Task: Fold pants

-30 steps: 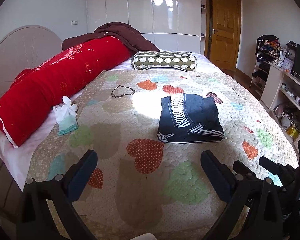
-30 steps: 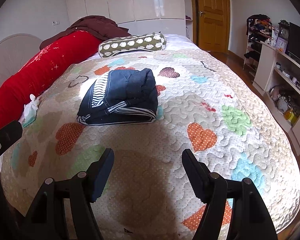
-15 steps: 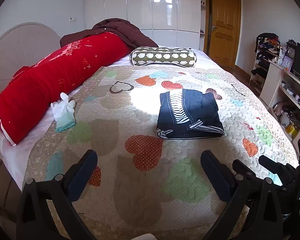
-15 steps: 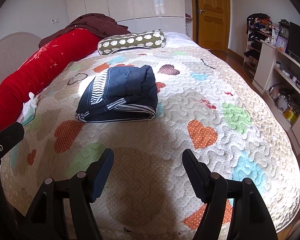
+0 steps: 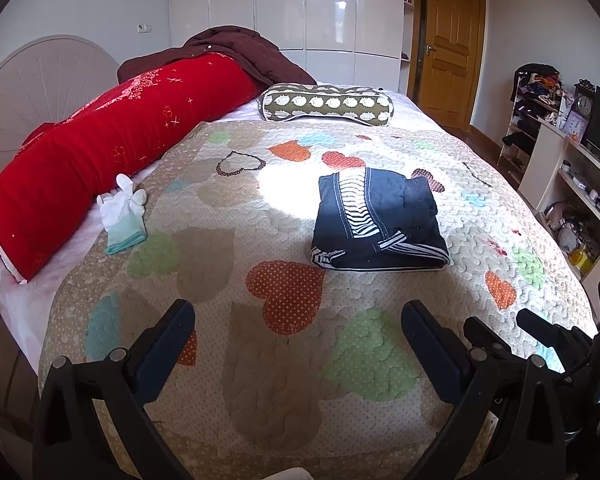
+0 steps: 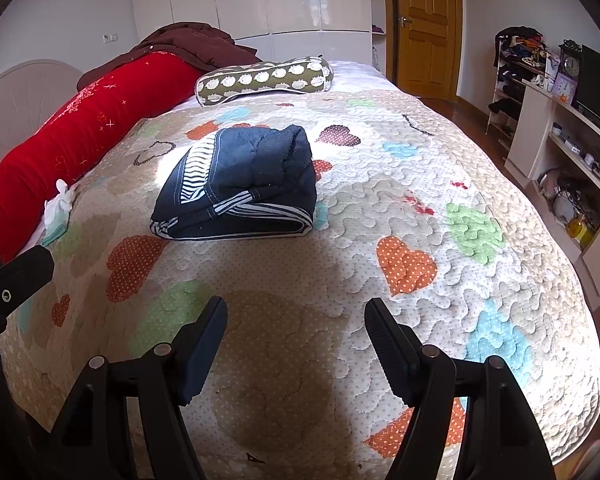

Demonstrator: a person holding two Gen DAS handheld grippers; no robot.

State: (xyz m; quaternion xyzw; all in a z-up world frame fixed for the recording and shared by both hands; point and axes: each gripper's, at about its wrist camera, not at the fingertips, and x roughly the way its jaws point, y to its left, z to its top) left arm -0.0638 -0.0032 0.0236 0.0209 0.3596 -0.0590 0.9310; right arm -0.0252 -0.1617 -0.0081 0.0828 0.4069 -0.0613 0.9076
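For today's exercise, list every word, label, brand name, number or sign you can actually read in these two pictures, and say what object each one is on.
None can be read.
Clock on the shelf unit: its dial markings are too small to make out.
Small purple item beside it: any print is blurred.
Folded pants: stripes only, no label showing.
Quilt: hearts only, no lettering.
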